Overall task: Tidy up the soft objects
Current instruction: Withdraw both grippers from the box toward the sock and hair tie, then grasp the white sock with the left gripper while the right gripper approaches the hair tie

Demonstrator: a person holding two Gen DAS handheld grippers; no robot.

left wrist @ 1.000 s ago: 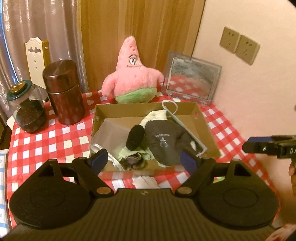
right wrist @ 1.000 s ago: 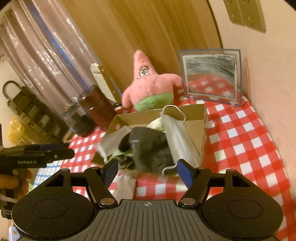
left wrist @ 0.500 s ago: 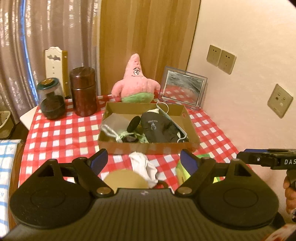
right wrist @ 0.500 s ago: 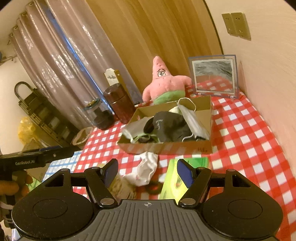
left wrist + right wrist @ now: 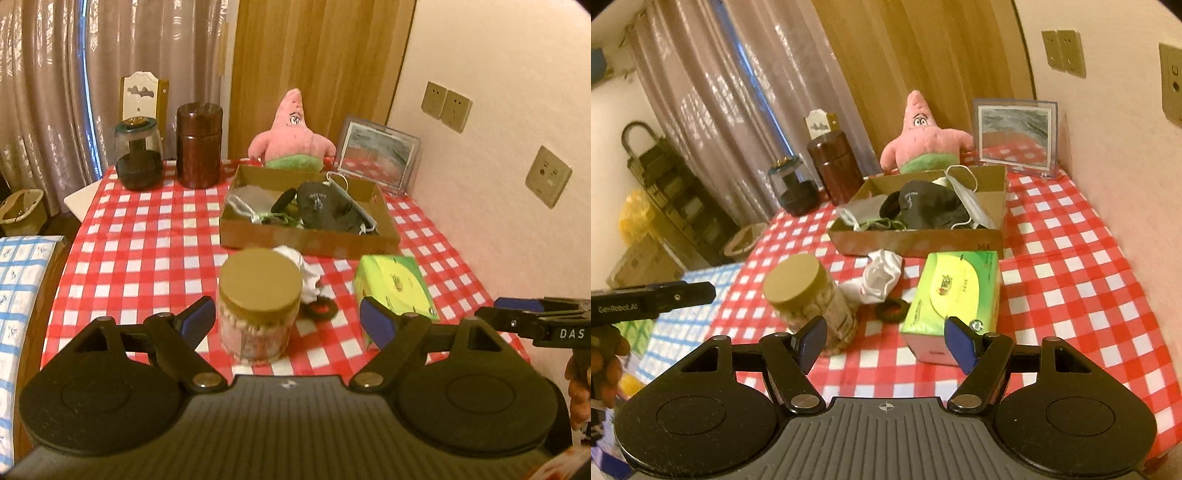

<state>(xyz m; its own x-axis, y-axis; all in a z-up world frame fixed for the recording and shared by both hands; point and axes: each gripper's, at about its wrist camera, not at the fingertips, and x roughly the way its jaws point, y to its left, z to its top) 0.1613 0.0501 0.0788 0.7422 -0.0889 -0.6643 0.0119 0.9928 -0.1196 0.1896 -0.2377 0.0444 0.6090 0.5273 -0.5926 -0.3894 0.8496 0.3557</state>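
A cardboard box [image 5: 306, 242] [image 5: 916, 242] on the checked table holds a dark cap [image 5: 325, 210] [image 5: 923, 206], a face mask [image 5: 967, 201] and other soft items. A white cloth [image 5: 881, 275] [image 5: 304, 271] and a dark hair tie [image 5: 894, 310] [image 5: 321, 310] lie on the cloth in front of the box. A pink starfish plush [image 5: 291, 136] [image 5: 923, 136] stands behind it. My left gripper [image 5: 288, 319] and right gripper [image 5: 884, 339] are both open and empty, held back near the table's front edge.
A jar with a tan lid [image 5: 258, 302] [image 5: 809, 299] and a green tissue box [image 5: 393, 288] [image 5: 953, 295] stand near the front. A brown canister [image 5: 197, 146], a glass jar [image 5: 138, 155] and a framed picture [image 5: 376, 157] stand at the back. A wall is on the right.
Both grippers have pulled back and up from the box; the jar, tissue box, white cloth and hair tie came into view. Both stayed open.
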